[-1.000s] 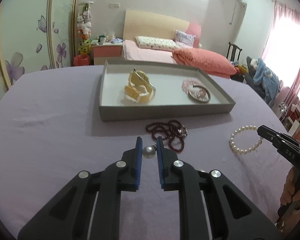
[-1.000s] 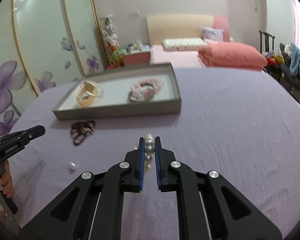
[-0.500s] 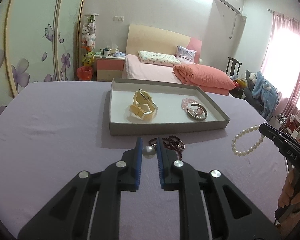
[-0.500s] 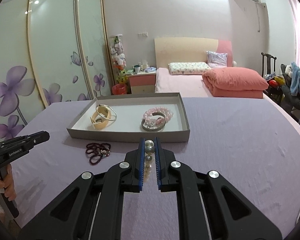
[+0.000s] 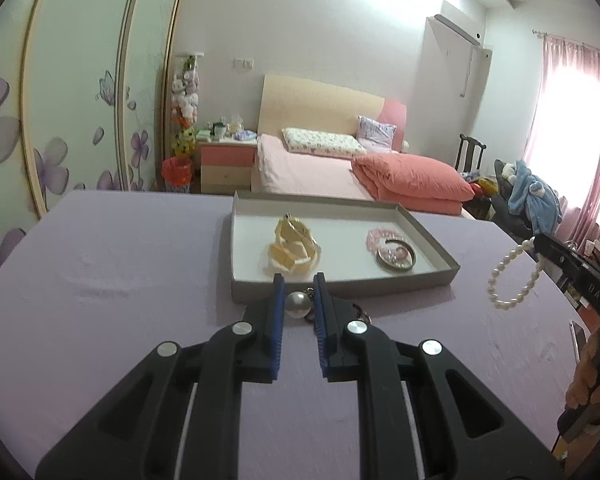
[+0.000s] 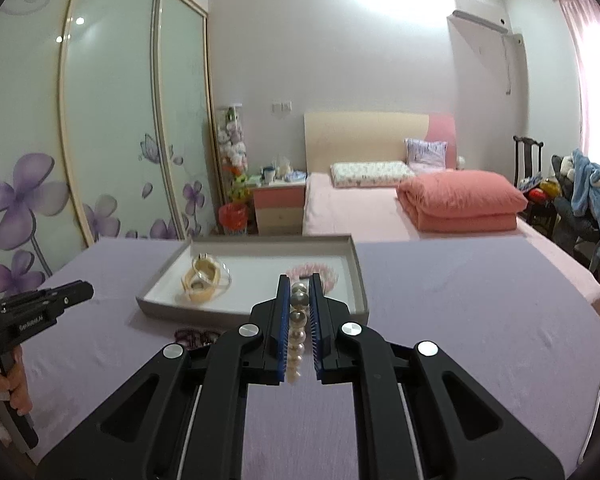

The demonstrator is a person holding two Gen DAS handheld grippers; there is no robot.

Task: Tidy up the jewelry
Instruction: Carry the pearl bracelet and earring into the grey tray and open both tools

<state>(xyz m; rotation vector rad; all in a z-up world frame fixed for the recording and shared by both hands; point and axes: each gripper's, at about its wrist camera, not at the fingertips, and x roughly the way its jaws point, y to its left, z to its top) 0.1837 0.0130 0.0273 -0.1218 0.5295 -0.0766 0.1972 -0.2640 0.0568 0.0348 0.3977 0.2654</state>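
My left gripper (image 5: 298, 286) is shut on a single large pearl (image 5: 298, 305) and holds it above the purple table, just in front of the grey tray (image 5: 340, 286). My right gripper (image 6: 299, 284) is shut on a white pearl bracelet (image 6: 297, 330), which hangs from its tip in the left wrist view (image 5: 514, 276). The tray (image 6: 252, 312) holds a cream bracelet (image 5: 294, 250), a pink bead bracelet (image 5: 382, 236) and a silver bangle (image 5: 396, 258). A dark red bead string (image 6: 194, 337) lies on the table in front of the tray.
The purple tablecloth (image 5: 100, 280) covers a round table. A bed with a coral duvet (image 6: 460, 200), a nightstand (image 6: 280, 204) and a floral wardrobe (image 6: 100, 140) stand behind the table. The left gripper shows at the left edge of the right wrist view (image 6: 44, 306).
Both grippers have risen from the table with their pieces and tilted up. The pearl and the pearl bracelet now hang in the air nearer the tray.
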